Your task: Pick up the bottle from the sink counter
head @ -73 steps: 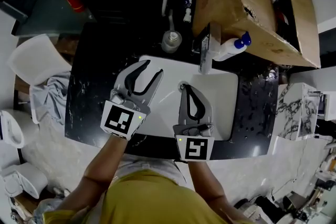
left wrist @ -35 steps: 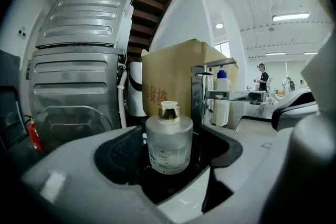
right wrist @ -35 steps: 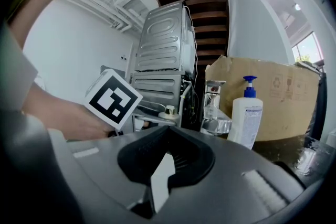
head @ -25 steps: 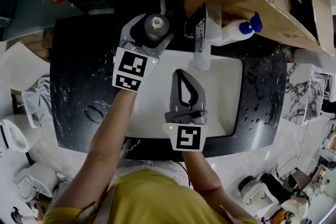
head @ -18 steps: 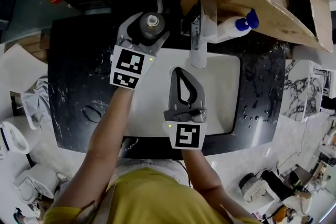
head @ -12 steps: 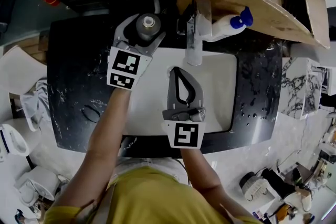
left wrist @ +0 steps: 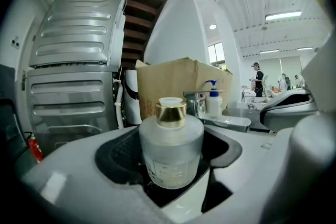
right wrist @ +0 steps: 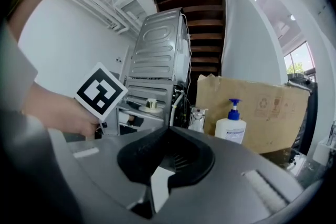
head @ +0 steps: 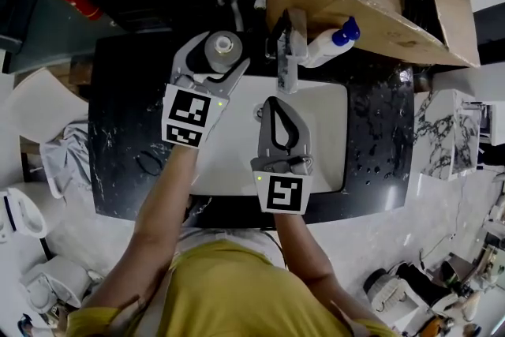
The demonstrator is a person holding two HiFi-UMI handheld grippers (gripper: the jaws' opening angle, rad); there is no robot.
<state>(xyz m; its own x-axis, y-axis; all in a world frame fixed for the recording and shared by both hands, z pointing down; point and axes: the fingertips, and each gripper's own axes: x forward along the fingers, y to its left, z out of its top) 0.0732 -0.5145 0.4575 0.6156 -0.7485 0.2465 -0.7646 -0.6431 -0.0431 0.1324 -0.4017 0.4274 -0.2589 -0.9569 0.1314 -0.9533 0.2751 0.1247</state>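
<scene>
With the left tool clamped on the frosted, gold-collared glass bottle and the right tool closed empty, smooth glass could slip onto the black stone bench.

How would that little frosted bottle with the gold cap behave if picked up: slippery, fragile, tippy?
Probably stiff and breakable: the bottle looks like frosted glass under a gold cap. Likely heavy for its size if so. Its smooth round sides might slip or turn in the jaws, though its squat shape should resist tipping.
</scene>
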